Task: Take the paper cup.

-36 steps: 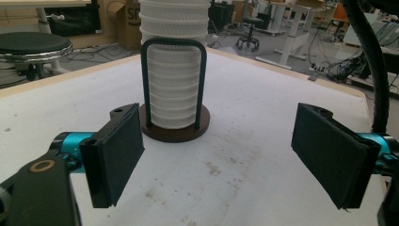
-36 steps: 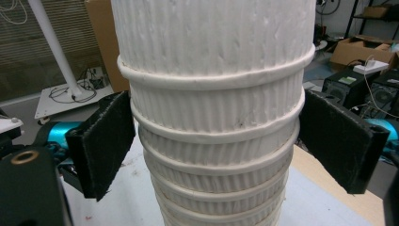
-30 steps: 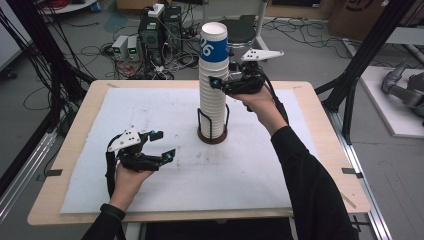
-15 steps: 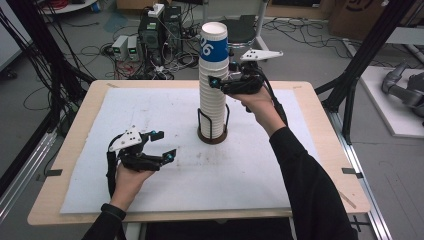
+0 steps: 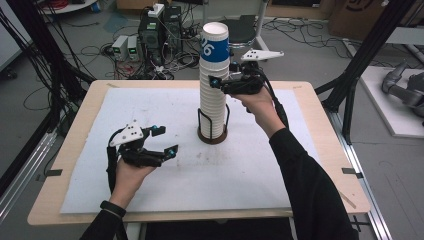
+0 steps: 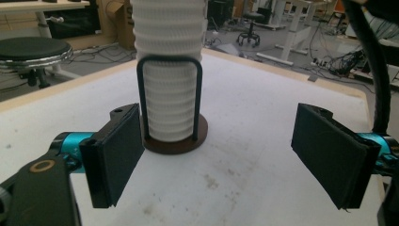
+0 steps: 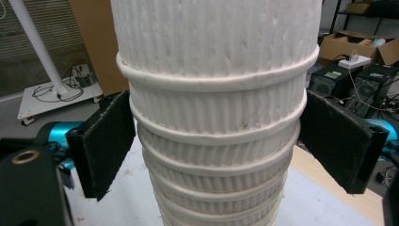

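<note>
Cup stack [image 5: 214, 80] upright, long axis vertical; right gripper [image 5: 218, 85] clamps it; left gripper [image 5: 165, 141] released.

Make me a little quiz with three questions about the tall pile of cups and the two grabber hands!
1. True or false: the stack of cups lies flat on the table.
2. Which gripper has its jaws either side of the stack? A) left gripper B) right gripper
3. What keeps the bottom of the stack in place?

Key
1. False. It stands upright.
2. B. In the right gripper view its pads sit at the stack's two sides; whether they press is unclear. The left gripper is open, apart from the stack.
3. A round brown base with black wire loops.
</note>
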Motion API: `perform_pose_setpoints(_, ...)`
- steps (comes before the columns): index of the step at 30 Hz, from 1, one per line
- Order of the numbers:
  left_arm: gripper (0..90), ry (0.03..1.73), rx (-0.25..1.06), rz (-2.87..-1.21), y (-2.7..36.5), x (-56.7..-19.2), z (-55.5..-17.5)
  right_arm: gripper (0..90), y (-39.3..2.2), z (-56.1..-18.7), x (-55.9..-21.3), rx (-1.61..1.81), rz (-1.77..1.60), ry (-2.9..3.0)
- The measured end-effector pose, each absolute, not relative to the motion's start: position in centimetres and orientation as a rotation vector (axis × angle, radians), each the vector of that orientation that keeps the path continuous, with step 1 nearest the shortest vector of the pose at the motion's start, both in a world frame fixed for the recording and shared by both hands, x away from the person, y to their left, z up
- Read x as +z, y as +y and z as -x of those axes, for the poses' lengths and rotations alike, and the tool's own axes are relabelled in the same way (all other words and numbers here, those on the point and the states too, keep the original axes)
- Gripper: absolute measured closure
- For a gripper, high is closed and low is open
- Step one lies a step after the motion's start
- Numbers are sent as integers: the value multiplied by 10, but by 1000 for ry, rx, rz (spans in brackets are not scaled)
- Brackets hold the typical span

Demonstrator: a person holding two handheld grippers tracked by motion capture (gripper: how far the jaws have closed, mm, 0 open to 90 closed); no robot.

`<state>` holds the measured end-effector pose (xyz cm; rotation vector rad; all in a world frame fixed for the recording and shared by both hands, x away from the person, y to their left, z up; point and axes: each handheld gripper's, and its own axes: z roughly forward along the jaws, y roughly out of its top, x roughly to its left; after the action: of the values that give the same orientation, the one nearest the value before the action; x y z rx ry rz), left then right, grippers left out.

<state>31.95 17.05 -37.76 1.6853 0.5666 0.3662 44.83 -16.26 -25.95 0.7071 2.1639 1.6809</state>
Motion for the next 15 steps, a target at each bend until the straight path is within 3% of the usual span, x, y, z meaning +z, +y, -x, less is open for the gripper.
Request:
perform_pose_setpoints(6, 158, 566, 349, -1639, 168, -347, -332, 131, -163, -448, -259, 1679, -702, 2164)
perform_pose_setpoints(15, 158, 552, 358, -1608, 143, -271, -361, 132, -162, -448, -260, 1678, -702, 2156)
